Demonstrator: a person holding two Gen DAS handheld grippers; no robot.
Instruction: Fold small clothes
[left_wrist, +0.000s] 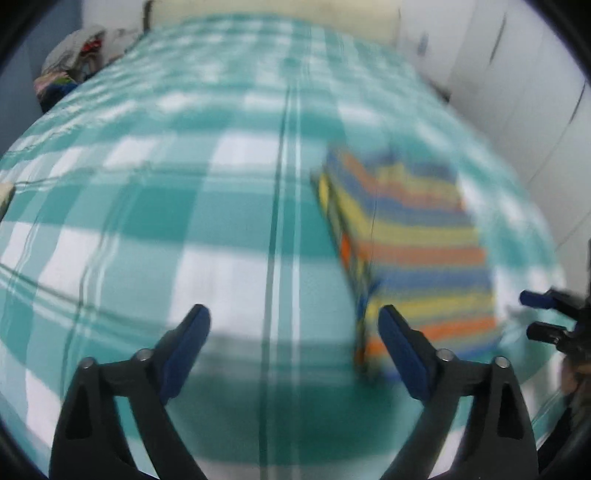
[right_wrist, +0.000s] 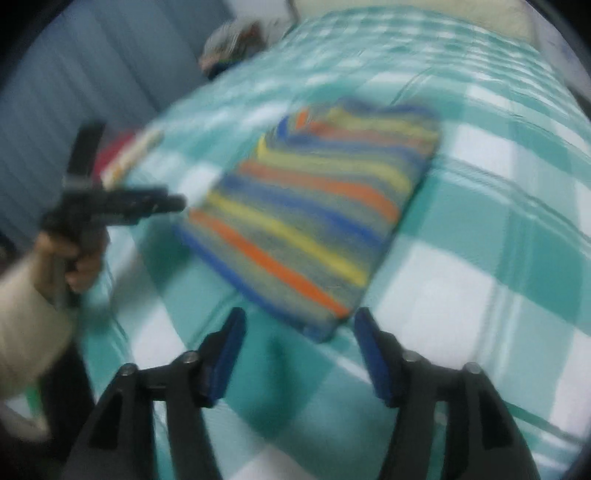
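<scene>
A folded striped garment (left_wrist: 413, 236) in blue, yellow and orange lies flat on the teal and white checked bedspread (left_wrist: 207, 177). My left gripper (left_wrist: 293, 317) is open and empty, above the bedspread just left of the garment. The garment also shows in the right wrist view (right_wrist: 317, 206). My right gripper (right_wrist: 300, 325) is open and empty, just in front of the garment's near corner. The left gripper shows at the left of the right wrist view (right_wrist: 162, 205), held by a hand. The right gripper shows at the right edge of the left wrist view (left_wrist: 532, 314). Both views are blurred.
A heap of clothes (left_wrist: 74, 62) lies past the bed's far left corner. A pale pillow (left_wrist: 273, 11) lies at the head of the bed. White cupboard doors (left_wrist: 517, 81) run along the right. A red and cream item (right_wrist: 125, 155) lies at the bed's left edge.
</scene>
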